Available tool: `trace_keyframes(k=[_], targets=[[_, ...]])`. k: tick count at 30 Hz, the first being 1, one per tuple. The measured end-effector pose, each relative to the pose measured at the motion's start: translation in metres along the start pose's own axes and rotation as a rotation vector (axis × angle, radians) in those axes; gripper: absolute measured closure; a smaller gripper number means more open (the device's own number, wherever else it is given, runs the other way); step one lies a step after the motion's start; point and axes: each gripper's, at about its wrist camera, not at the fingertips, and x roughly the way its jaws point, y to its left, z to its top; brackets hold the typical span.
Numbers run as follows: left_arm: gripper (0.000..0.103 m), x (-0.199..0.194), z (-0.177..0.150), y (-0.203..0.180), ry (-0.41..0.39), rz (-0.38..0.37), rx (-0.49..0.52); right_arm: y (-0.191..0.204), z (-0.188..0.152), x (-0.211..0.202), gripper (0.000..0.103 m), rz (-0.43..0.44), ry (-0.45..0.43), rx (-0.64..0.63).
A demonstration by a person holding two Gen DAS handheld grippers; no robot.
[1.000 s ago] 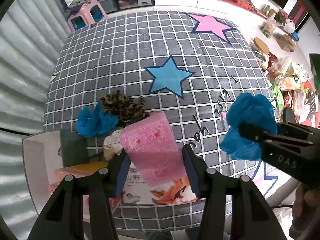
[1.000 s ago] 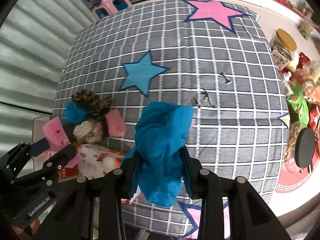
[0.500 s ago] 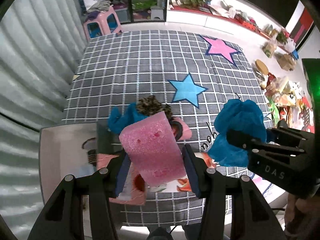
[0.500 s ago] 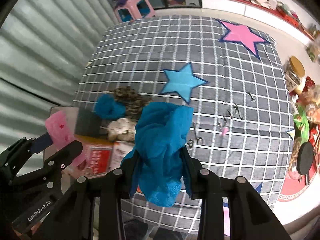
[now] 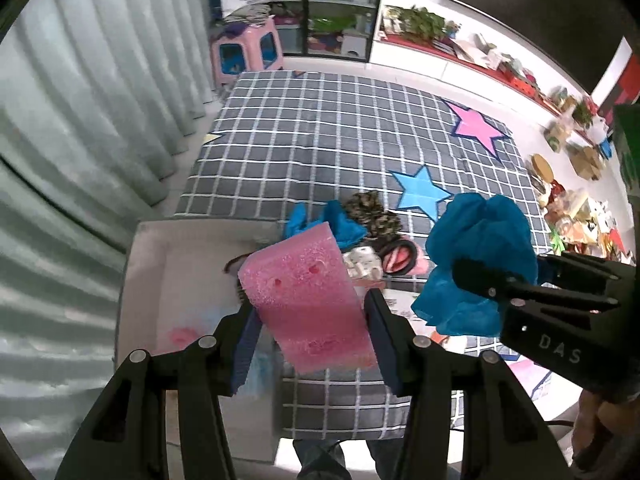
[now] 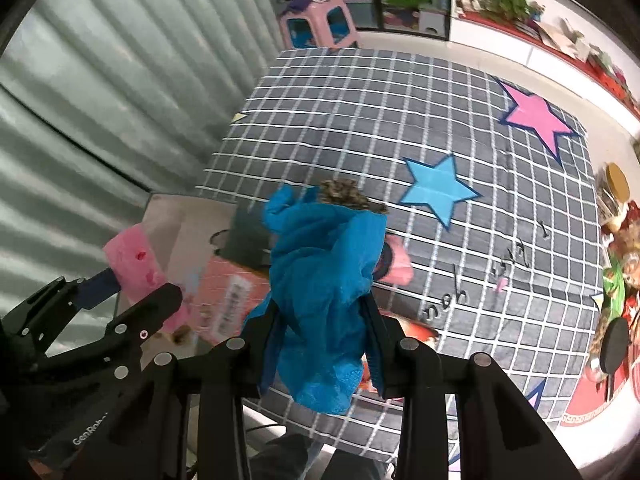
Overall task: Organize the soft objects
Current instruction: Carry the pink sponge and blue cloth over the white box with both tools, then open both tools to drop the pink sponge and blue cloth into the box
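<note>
The left tool holds a pink sponge and the right tool holds a blue cloth, both up over the white box so they can drop in

Pink sponge block, pitted and porous, held tilted in the air between two blue pads above a white box. Blue mesh cloth, bunched and crumpled, clamped low with folds spilling above and below the pads. On the grey checked blanket beside the box, a small heap: another blue cloth, a leopard-print scrunchie, a pale spotted piece.
</note>
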Motion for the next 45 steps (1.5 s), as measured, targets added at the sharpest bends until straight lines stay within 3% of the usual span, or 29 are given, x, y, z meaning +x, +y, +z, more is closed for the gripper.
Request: trace_keyframes(k=[15,26,45], targets=[[0.048,-0.012,-0.033,0.079,-0.018,0.057,-0.128,0.085,0.005,0.014,0.065,0.032,0.019,-0.135],[0.048,-0.006,-0.062,0.13,0.013,0.102,-0.23,0.142,0.007,0.028,0.065,0.054,0.047,-0.232],[0.048,0.006,-0.087,0.165,0.061,0.13,-0.309,0.197,0.007,0.065,0.065,0.074,0.117,-0.331]])
